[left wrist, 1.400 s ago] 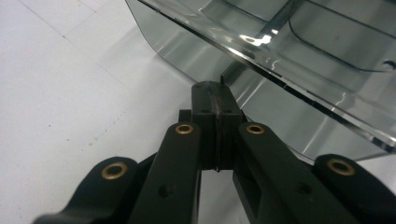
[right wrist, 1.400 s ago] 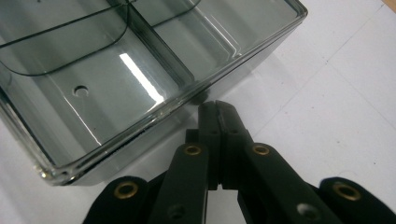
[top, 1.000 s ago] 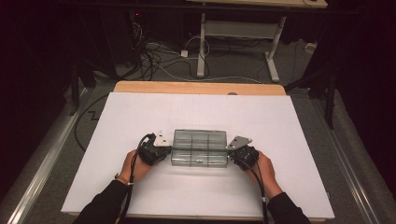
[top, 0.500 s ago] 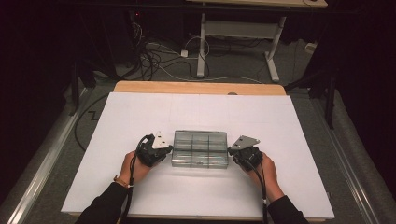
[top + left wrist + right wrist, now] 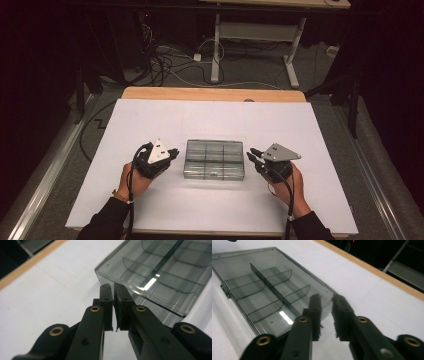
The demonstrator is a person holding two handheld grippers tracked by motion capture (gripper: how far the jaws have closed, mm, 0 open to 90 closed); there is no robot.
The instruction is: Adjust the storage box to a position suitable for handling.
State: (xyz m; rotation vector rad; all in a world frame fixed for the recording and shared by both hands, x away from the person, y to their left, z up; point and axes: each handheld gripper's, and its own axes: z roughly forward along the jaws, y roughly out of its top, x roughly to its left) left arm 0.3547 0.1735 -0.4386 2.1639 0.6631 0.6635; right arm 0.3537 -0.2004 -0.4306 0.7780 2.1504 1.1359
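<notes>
White tabletop, dark rm behind.

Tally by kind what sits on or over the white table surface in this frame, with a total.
Clear compartment box: 1
Handheld grippers: 2, the left gripper and the right gripper, both off the box, jaws just opening with nothing between them
Total: 3

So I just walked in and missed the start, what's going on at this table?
A person holds a gripper in each hand on either side of a clear plastic compartment box lying shut on the white table. The left gripper and right gripper sit just off the box's short ends, touching nothing. Both sets of jaws have just been opening a little, with nothing between them.
</notes>
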